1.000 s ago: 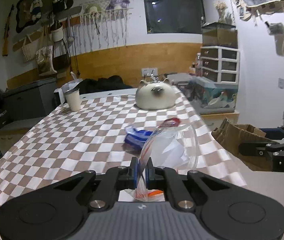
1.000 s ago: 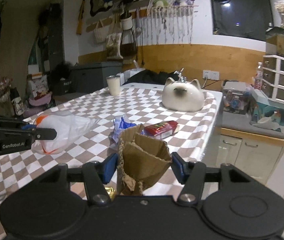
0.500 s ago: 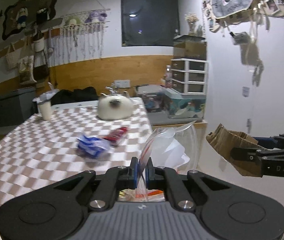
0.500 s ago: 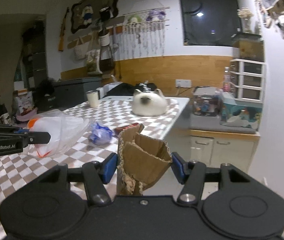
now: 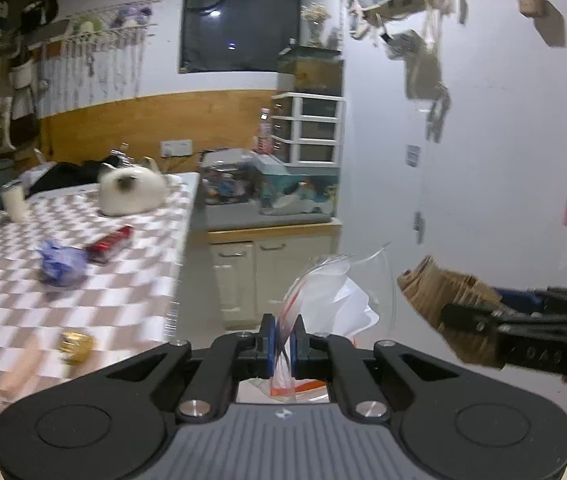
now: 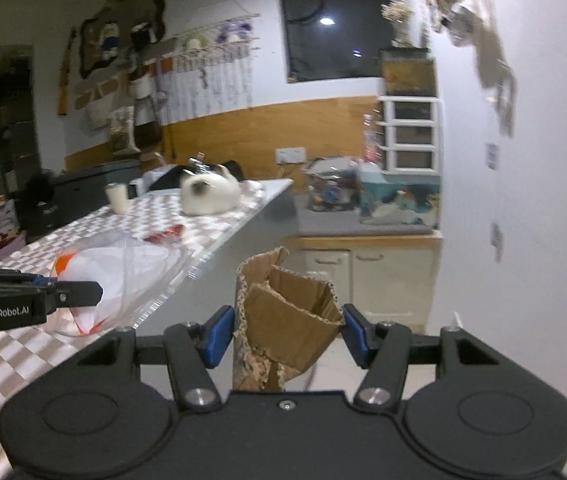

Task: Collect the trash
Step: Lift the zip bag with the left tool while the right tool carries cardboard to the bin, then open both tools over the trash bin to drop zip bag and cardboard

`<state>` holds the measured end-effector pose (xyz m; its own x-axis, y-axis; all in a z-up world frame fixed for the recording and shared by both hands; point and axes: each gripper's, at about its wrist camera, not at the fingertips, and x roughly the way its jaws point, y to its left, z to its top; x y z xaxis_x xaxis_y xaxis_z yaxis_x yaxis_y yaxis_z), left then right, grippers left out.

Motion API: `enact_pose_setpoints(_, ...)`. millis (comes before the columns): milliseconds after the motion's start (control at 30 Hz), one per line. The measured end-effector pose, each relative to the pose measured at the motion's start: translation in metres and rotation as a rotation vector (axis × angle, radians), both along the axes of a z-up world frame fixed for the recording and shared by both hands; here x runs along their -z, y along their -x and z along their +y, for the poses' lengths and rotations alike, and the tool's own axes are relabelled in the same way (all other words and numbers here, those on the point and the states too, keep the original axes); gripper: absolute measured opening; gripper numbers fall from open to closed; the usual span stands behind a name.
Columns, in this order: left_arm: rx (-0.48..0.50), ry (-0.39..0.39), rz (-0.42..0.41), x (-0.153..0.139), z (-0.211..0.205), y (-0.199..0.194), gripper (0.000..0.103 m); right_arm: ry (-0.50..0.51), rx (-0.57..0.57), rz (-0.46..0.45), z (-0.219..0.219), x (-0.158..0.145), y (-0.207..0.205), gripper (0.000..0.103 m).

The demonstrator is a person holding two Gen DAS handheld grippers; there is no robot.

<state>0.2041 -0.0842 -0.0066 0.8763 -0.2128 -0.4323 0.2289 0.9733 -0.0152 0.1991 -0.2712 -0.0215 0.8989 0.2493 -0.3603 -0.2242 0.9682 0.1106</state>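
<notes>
Between right hand-held gripper [image 6: 287, 340] pads, crumpled cardboard [image 6: 283, 312].

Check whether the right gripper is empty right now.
No, the right gripper is closed on a torn piece of corrugated cardboard standing between its blue pads.

Wrappers [image 5: 83, 254] on table [image 5: 131, 304], cabinet [image 5: 267, 264] probably just behind.
</notes>
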Motion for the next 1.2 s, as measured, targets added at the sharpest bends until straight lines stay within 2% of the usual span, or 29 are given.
enact_pose_setpoints(133, 0.038, 0.044, 0.056, 0.025, -0.032, -0.014, 0.007, -0.007, 0.053, 0.045, -0.029, 0.023, 0.001, 0.059)
enact_pose_setpoints(200, 0.040, 0.043, 0.084, 0.043, -0.048, -0.022, 0.007, -0.003, 0.079, 0.073, -0.041, 0.037, -0.002, 0.059)
enact_pose_setpoints(433, 0.055, 0.066, 0.238, 0.120, -0.084, -0.064, 0.007, -0.018, 0.138, 0.201, -0.070, 0.104, -0.022, 0.059)
enact_pose_setpoints(800, -0.005, 0.070, 0.475, 0.247, -0.085, -0.146, 0.007, -0.086, 0.201, 0.463, -0.082, 0.234, -0.088, 0.059)
enact_pose_setpoints(1067, -0.041, 0.059, 0.606, 0.334, -0.071, -0.200, 0.007, -0.137, 0.239, 0.617, -0.066, 0.320, -0.144, 0.059)
enact_pose_setpoints(1200, -0.046, 0.063, 0.667, 0.374, -0.062, -0.215, 0.007, -0.200, 0.272, 0.699, -0.064, 0.364, -0.166, 0.059)
